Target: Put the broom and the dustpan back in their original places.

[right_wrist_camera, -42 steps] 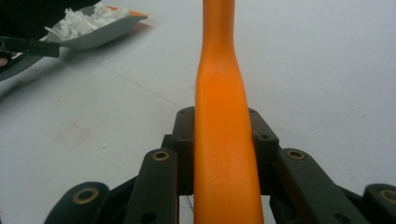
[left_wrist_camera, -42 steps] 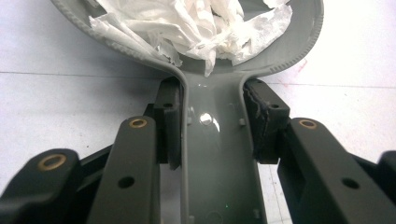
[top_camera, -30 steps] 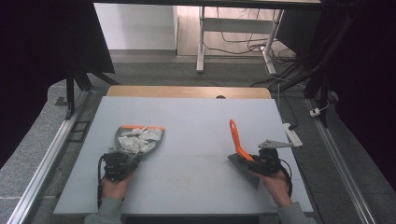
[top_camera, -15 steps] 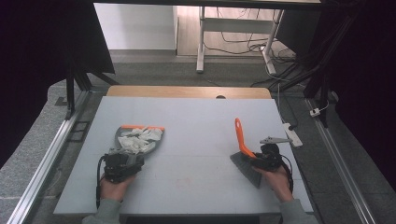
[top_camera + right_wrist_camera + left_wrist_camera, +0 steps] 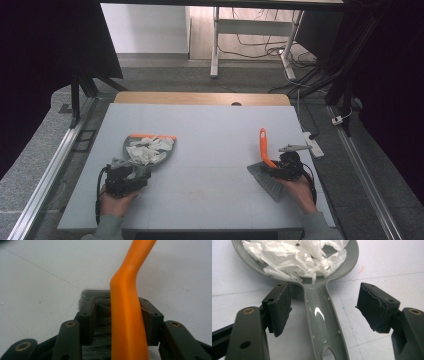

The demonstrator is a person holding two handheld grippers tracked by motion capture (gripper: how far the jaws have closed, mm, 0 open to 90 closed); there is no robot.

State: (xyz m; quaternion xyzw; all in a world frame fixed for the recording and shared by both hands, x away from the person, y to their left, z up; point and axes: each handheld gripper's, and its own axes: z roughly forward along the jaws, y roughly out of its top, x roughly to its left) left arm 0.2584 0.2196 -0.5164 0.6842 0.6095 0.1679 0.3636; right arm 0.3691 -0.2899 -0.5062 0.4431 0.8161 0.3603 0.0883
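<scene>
A grey dustpan (image 5: 150, 136) with an orange front lip lies at the table's left, heaped with crumpled white paper (image 5: 148, 150). My left gripper (image 5: 132, 170) sits at its handle. In the left gripper view the dustpan handle (image 5: 319, 322) runs between the pads (image 5: 279, 307) without touching them; these jaws have just been opening. At the right lies a brush with an orange handle (image 5: 263, 145) and grey bristles (image 5: 269, 184). My right gripper (image 5: 276, 168) straddles the handle (image 5: 127, 315), its jaws just opened, bristles (image 5: 95, 293) showing in the gap.
The pale grey table (image 5: 210, 135) has a wooden strip (image 5: 200, 98) along its far edge. A white power strip (image 5: 313, 144) lies at the right edge. Metal rails (image 5: 55, 165) run along both sides, and cables and desk legs stand beyond.
The right hand and the brush have shifted a little to the right, and the brush now rests on the table. The left hand and the dustpan have stayed put.
</scene>
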